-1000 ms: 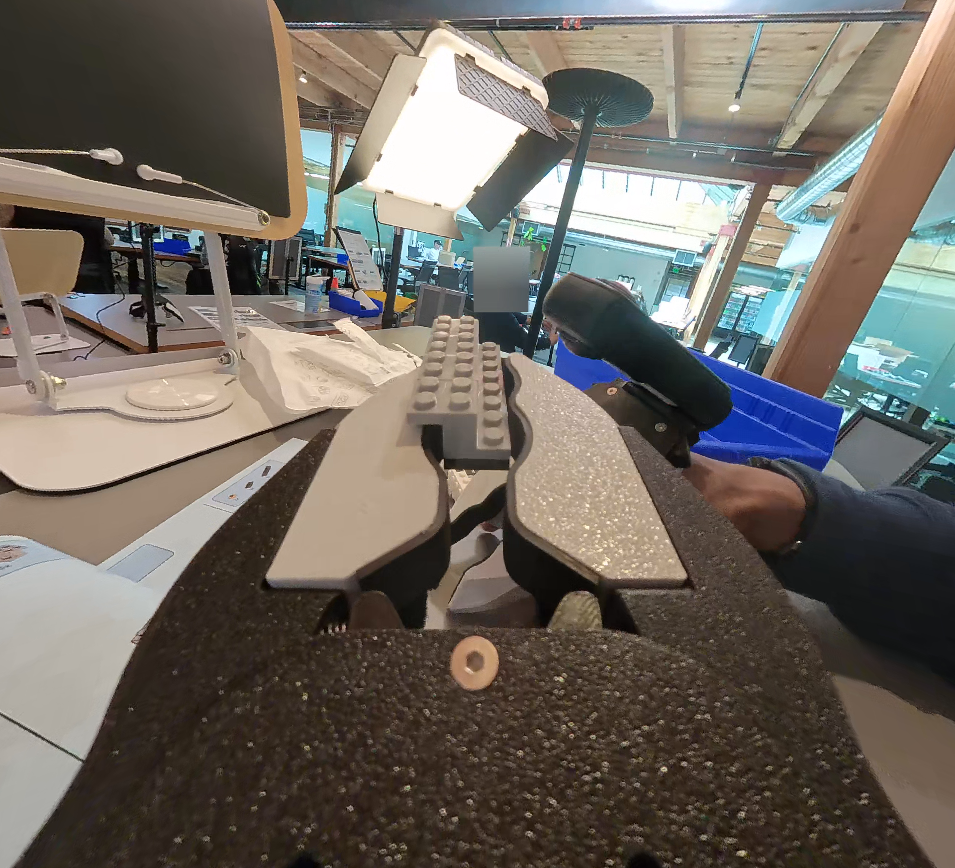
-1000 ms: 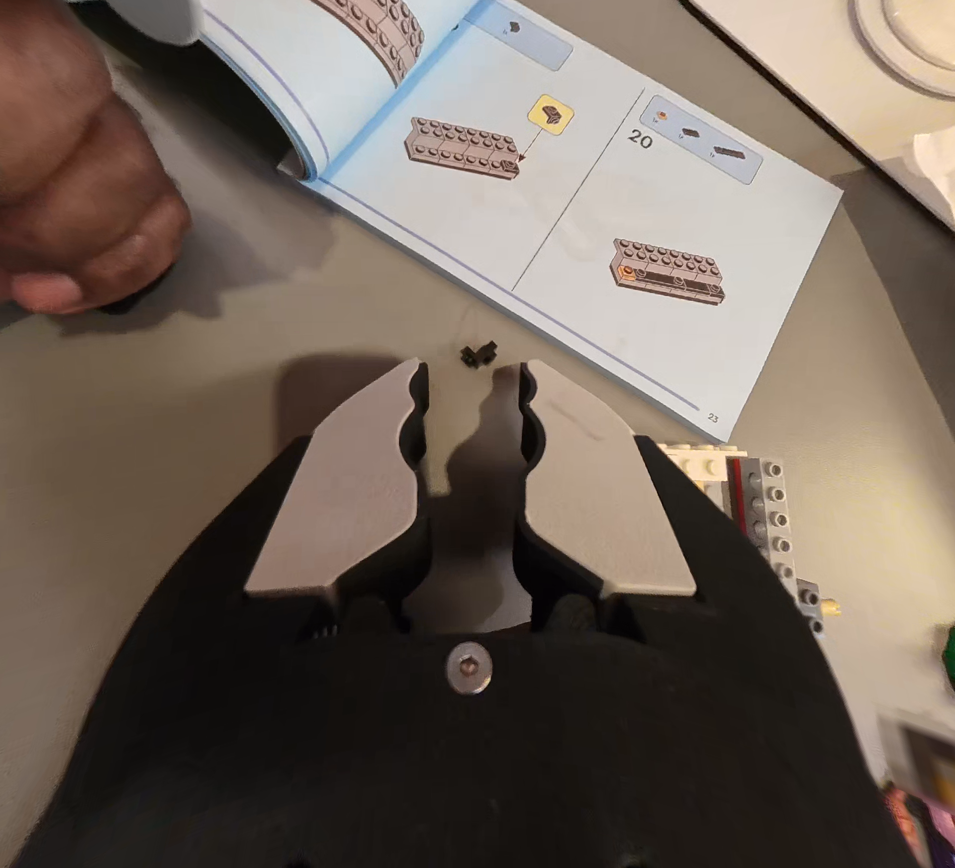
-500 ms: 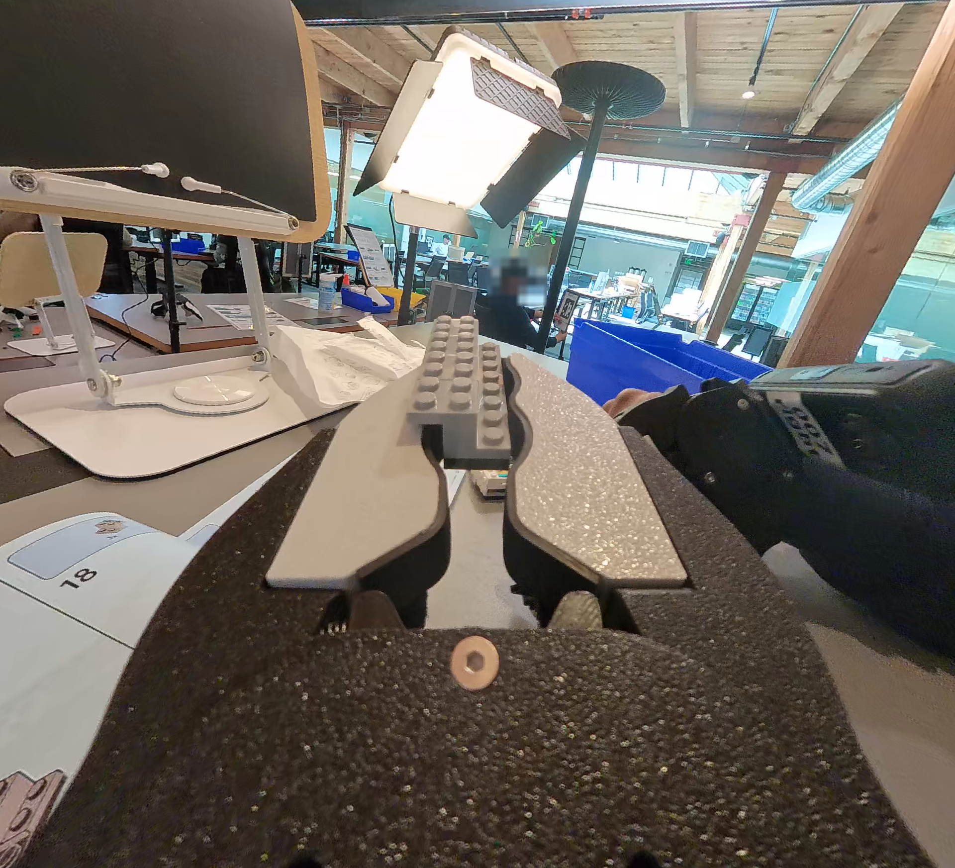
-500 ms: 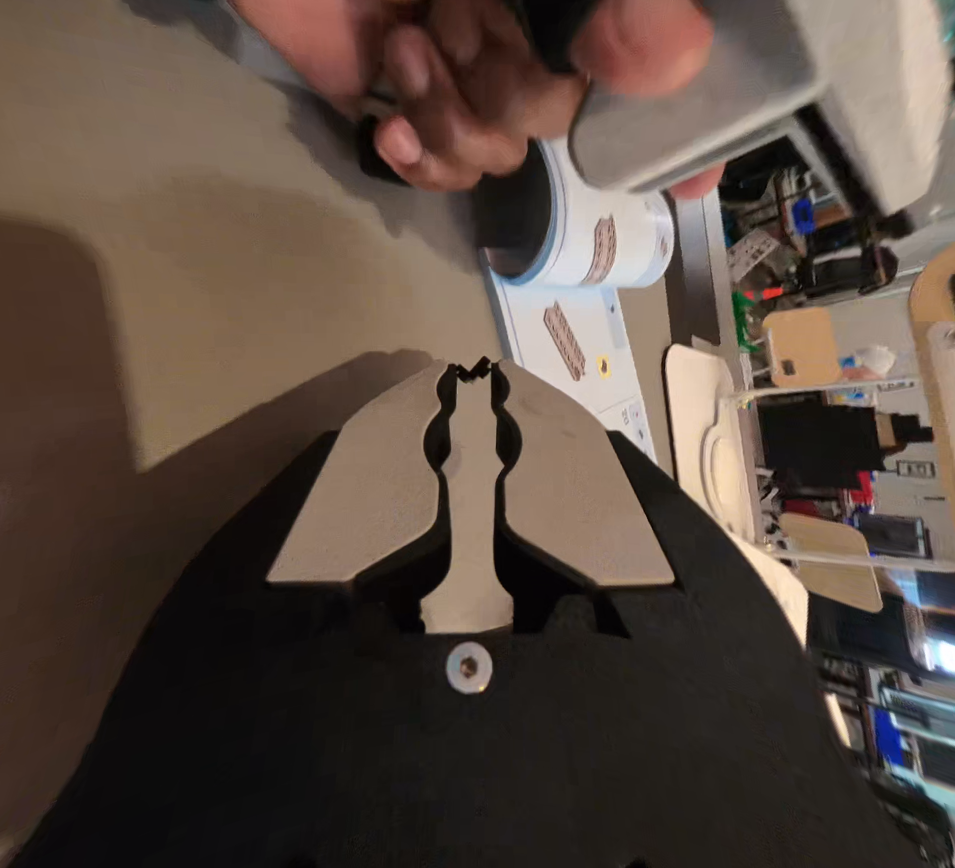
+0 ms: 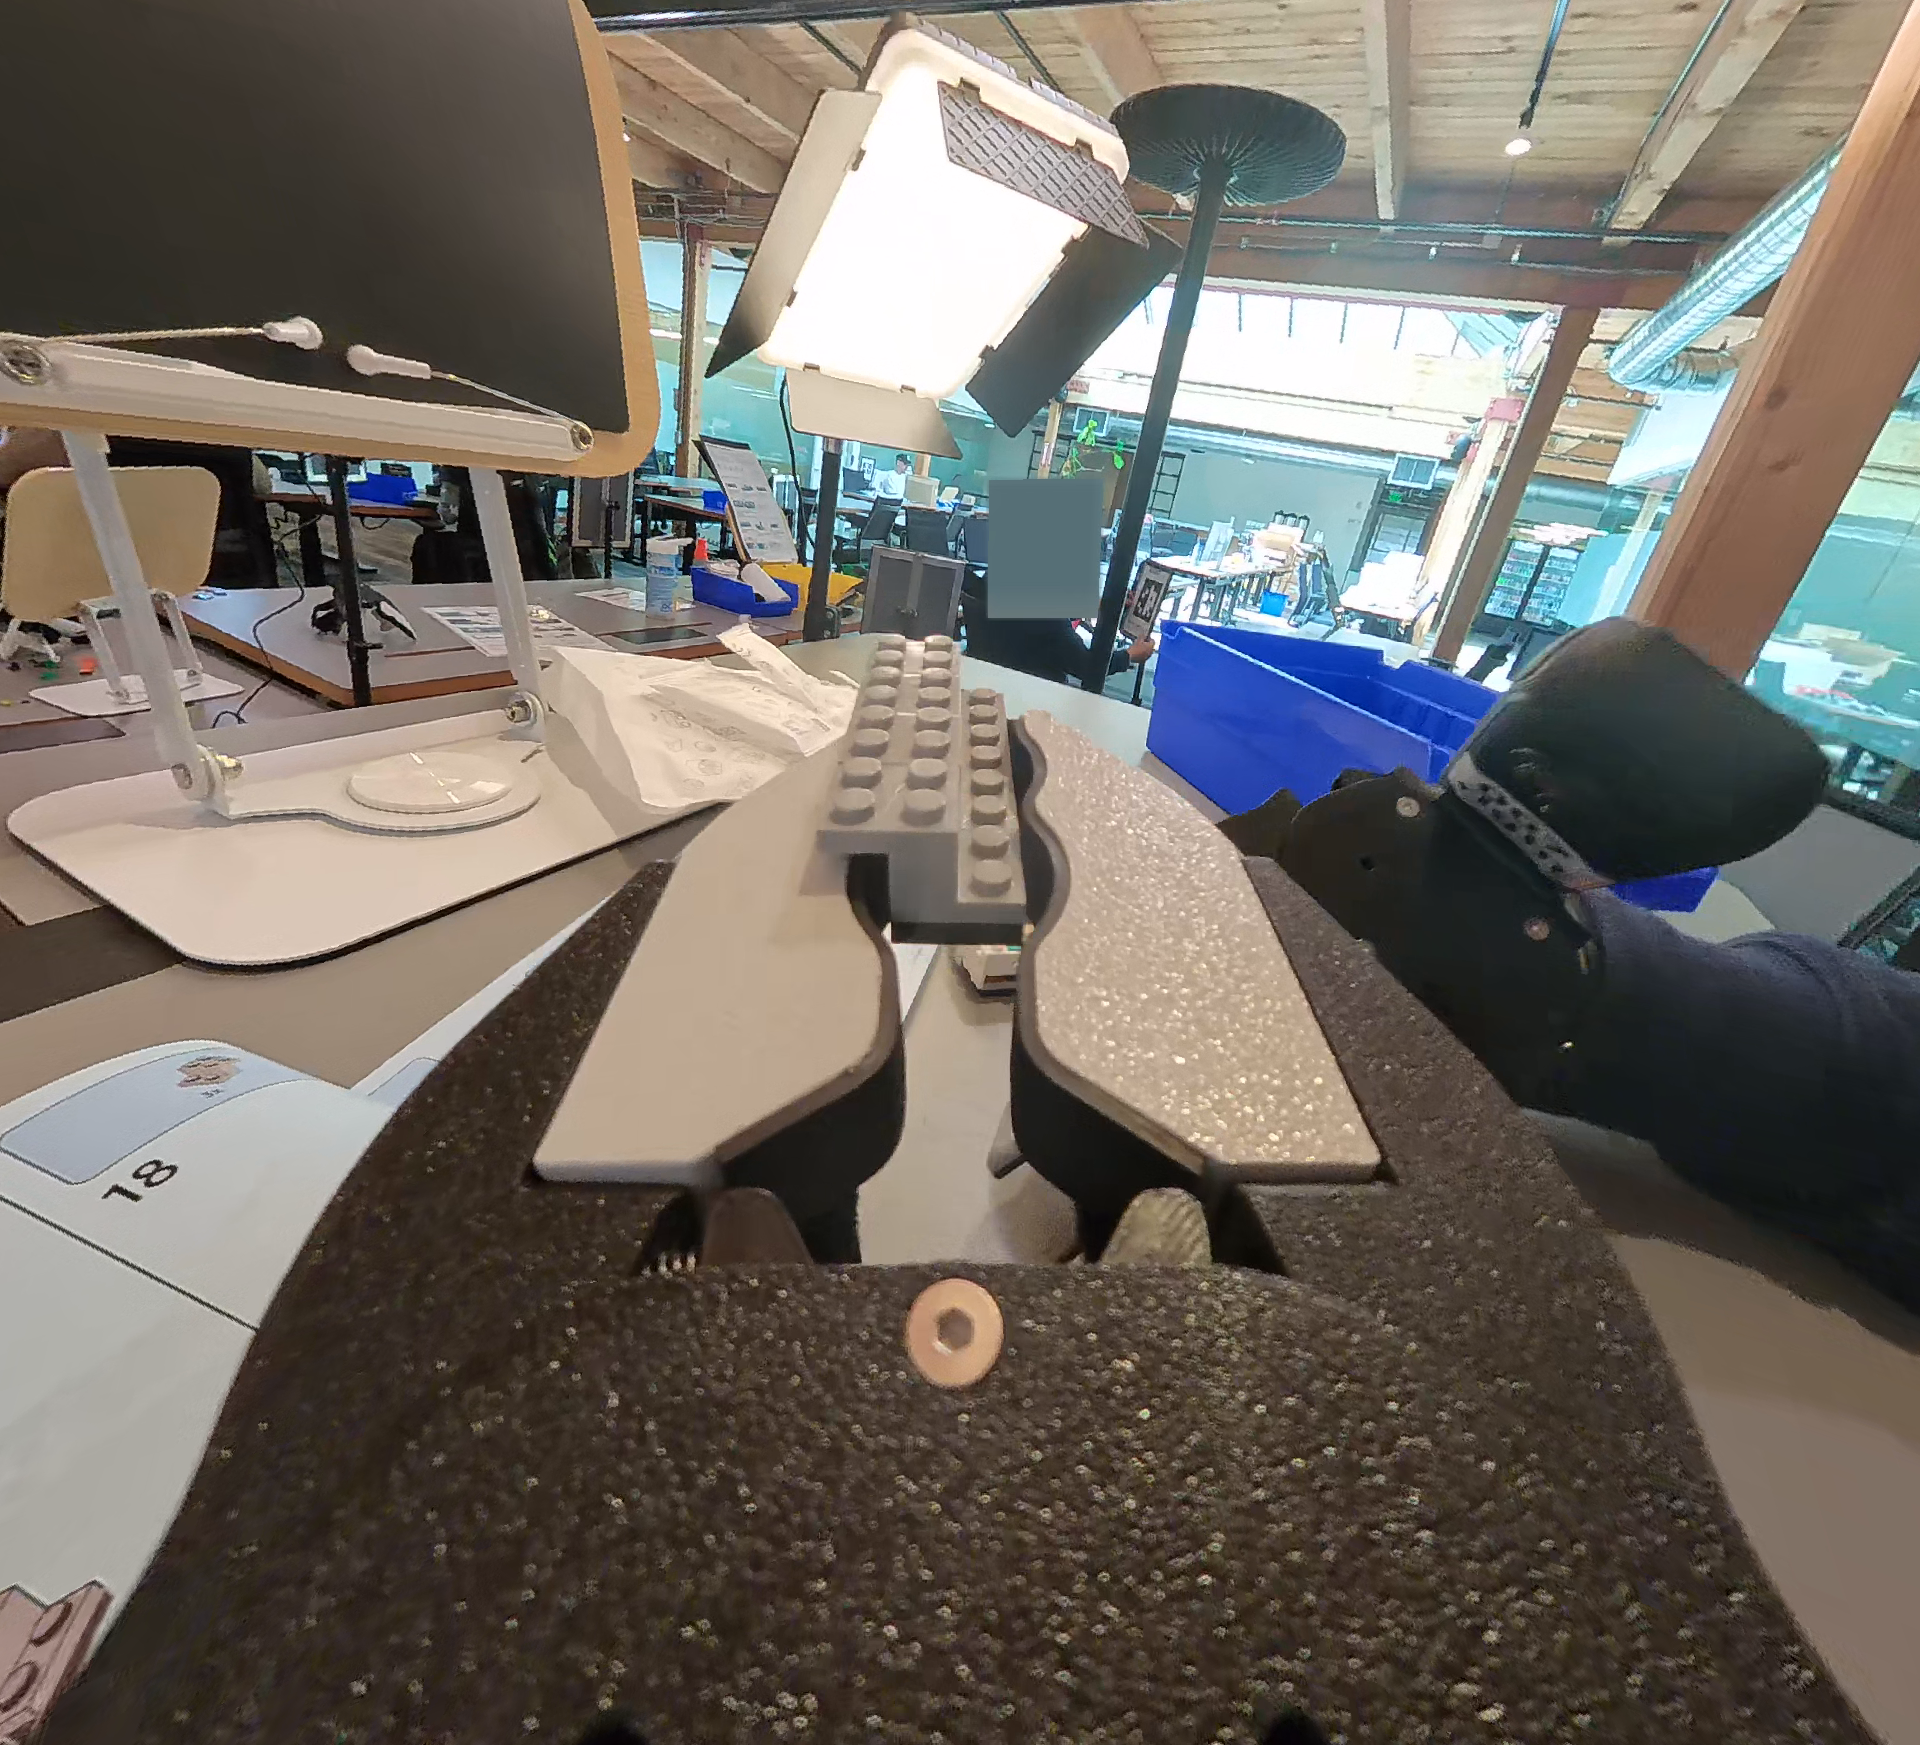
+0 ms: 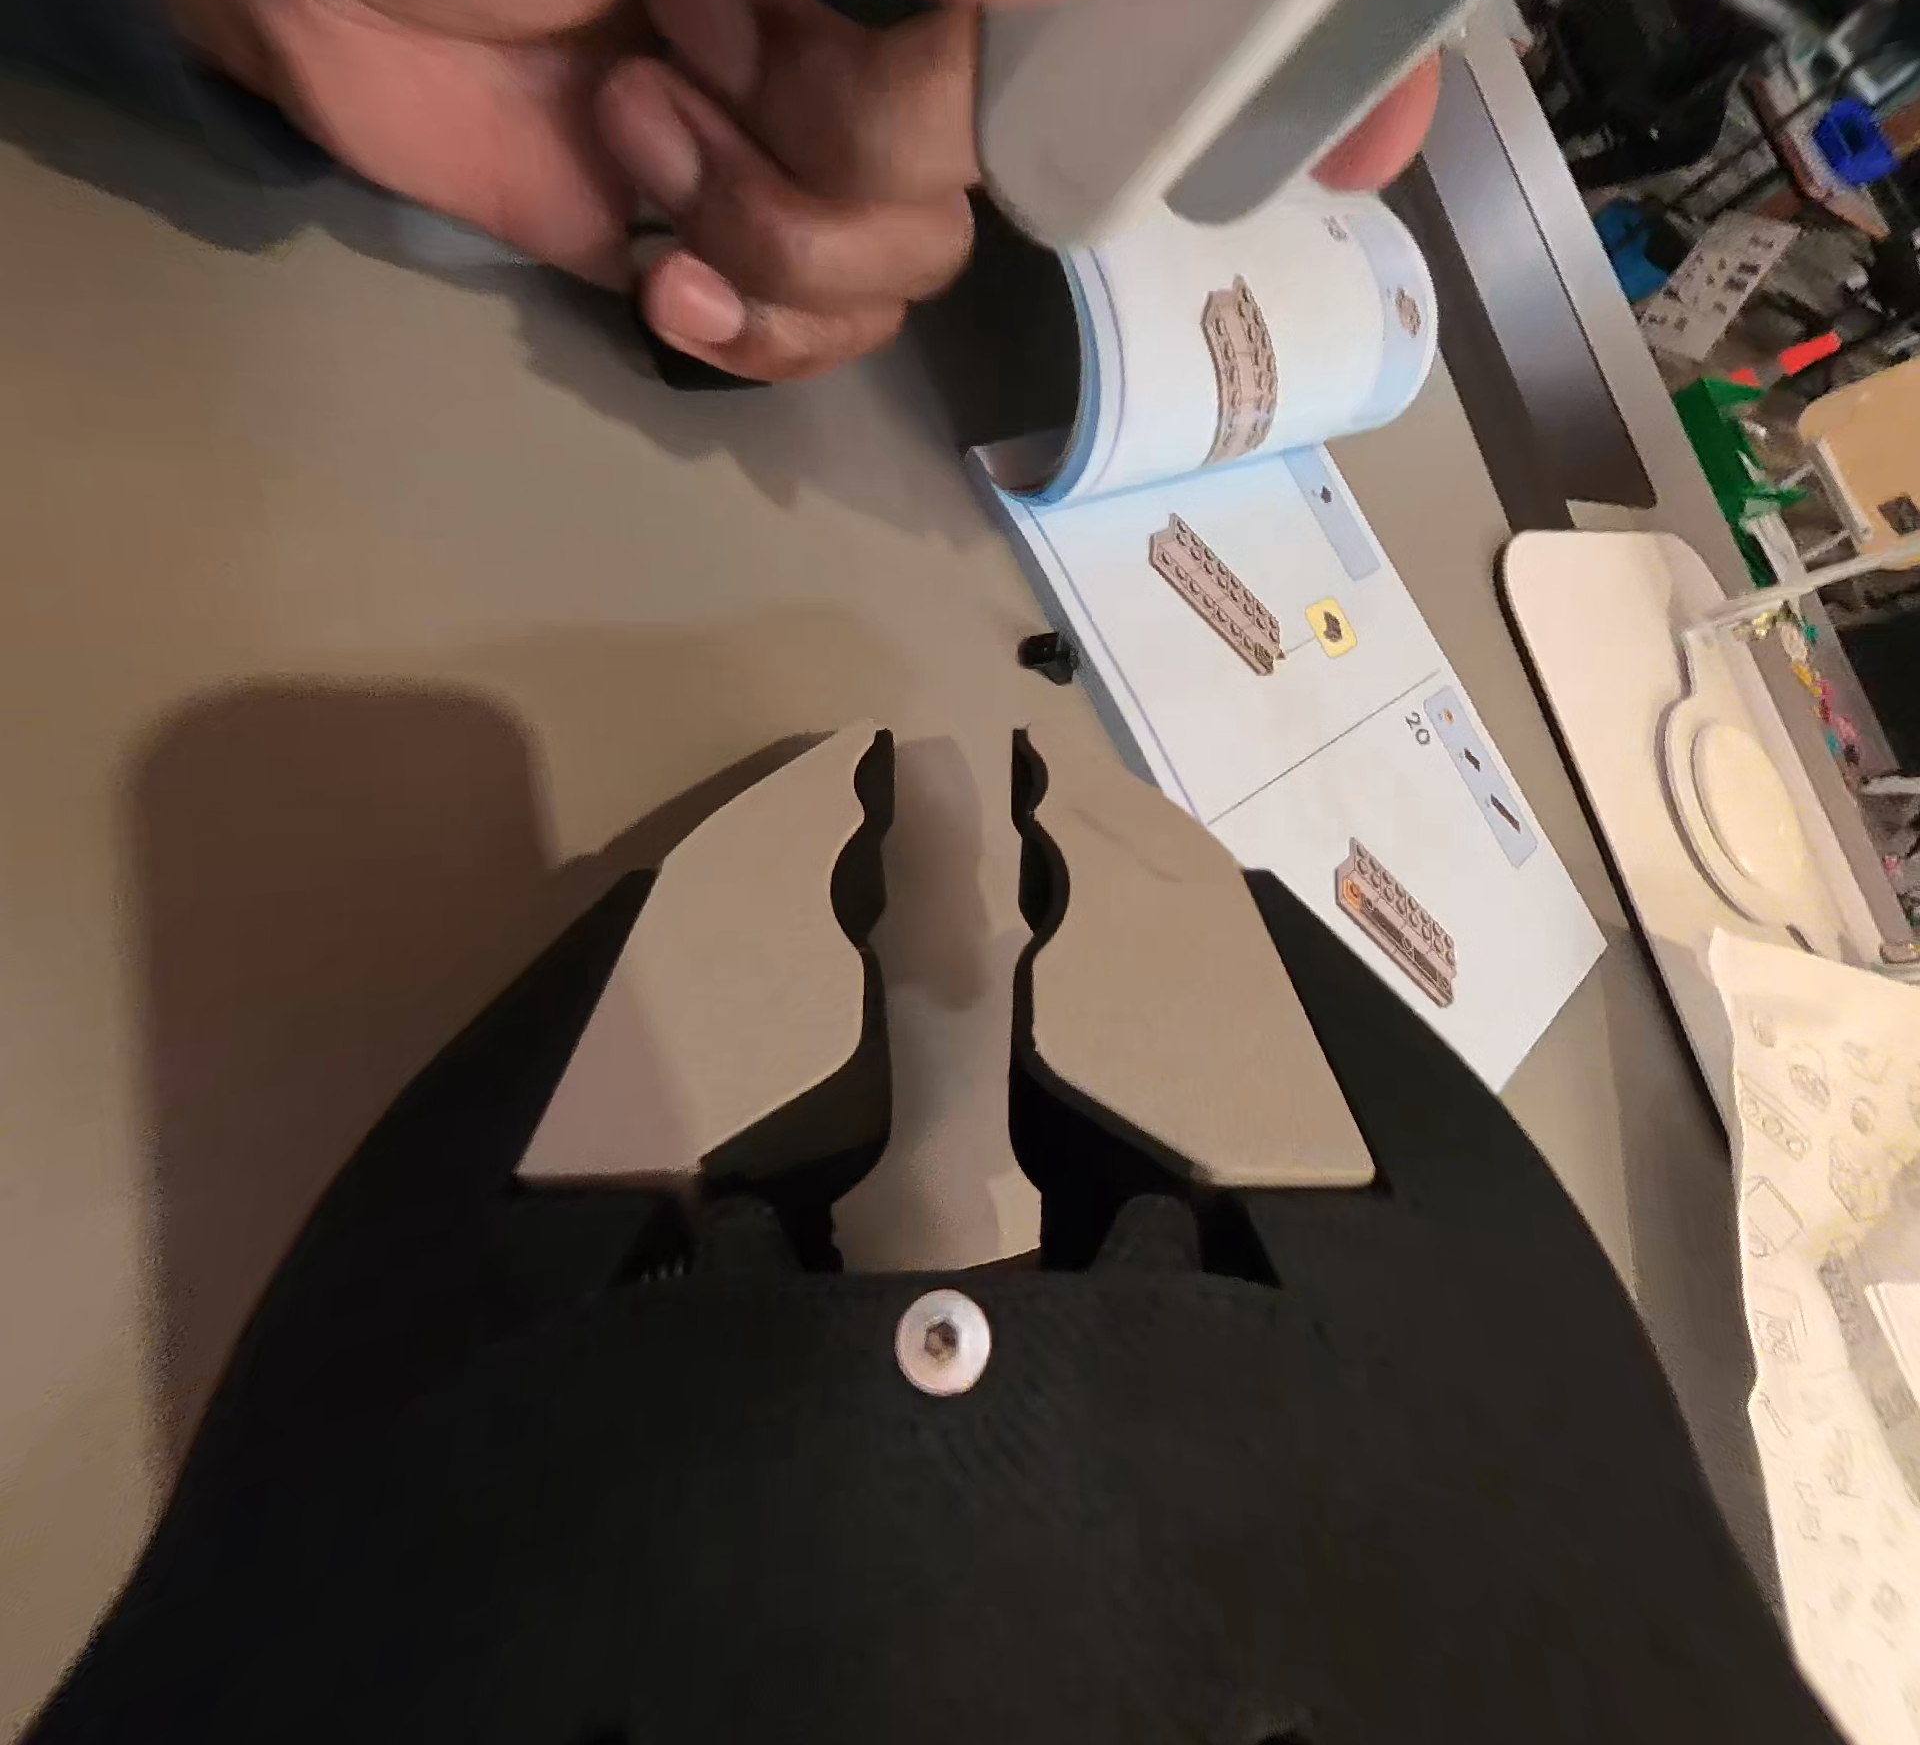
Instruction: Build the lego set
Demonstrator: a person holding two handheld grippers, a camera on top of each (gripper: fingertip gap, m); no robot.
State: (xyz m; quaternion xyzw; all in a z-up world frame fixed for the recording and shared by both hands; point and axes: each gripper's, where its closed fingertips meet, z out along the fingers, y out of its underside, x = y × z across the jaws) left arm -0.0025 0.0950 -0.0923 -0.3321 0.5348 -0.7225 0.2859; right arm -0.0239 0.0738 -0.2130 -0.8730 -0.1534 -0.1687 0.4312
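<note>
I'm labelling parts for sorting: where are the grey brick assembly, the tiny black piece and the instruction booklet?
grey brick assembly [image 5: 920, 776]: left wrist view, studded top.
tiny black piece [image 6: 1047, 654]: right wrist view, its middle.
instruction booklet [image 6: 1299, 739]: right wrist view, open flat page.

The counter [image 5: 312, 999] is grey. On it rests a white stand base [image 5: 260, 854] with a round disc, its white legs [image 5: 135, 615] carrying a tilted black board [image 5: 291, 85] edged in pale wood. Crumpled white printed bags [image 5: 686, 729] lie just beside the base. A blue bin [image 5: 1299, 729] stands at the far right of the counter. A lit panel lamp [image 5: 925, 220] with barn doors hangs above, beside a black pole [image 5: 1174, 407] topped by a round disc. Wooden ceiling beams [image 5: 1382, 95] and a wooden post [image 5: 1808, 365] frame the background, where further desks and chairs stand.
</note>
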